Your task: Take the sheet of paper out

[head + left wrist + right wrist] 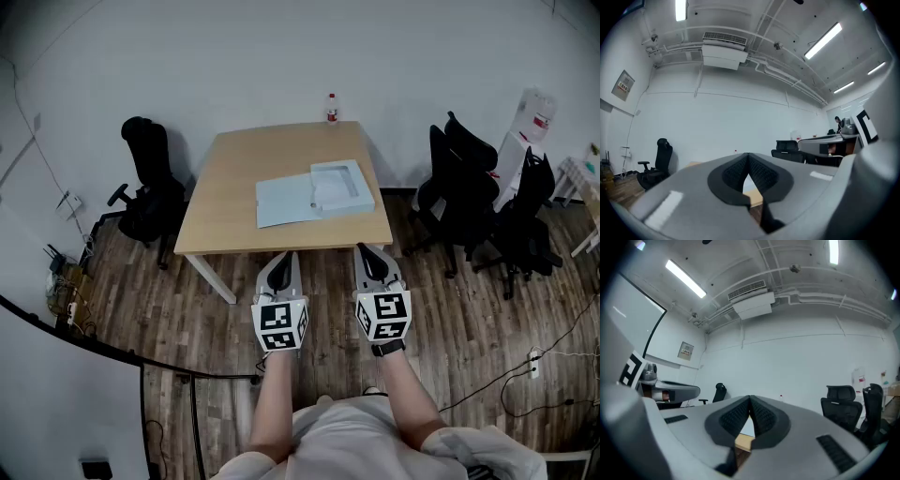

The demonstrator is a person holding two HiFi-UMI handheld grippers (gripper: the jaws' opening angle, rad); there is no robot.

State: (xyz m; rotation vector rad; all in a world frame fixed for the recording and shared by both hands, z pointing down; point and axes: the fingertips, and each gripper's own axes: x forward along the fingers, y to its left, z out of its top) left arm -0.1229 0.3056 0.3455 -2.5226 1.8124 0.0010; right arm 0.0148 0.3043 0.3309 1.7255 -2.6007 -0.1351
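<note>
Paper sheet (330,193) in open box (366,187), on table (225,187)

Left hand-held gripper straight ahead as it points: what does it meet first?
Likely nothing near: the left hand-held gripper points level, seemingly above the table and box, so the wall comes first. Height is uncertain.

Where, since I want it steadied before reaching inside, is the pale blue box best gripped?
Probably the box's raised near wall, approached from the table's near edge: that wall stands up for jaws to straddle, whereas the opened flap beside it lies flat on the tabletop.
</note>
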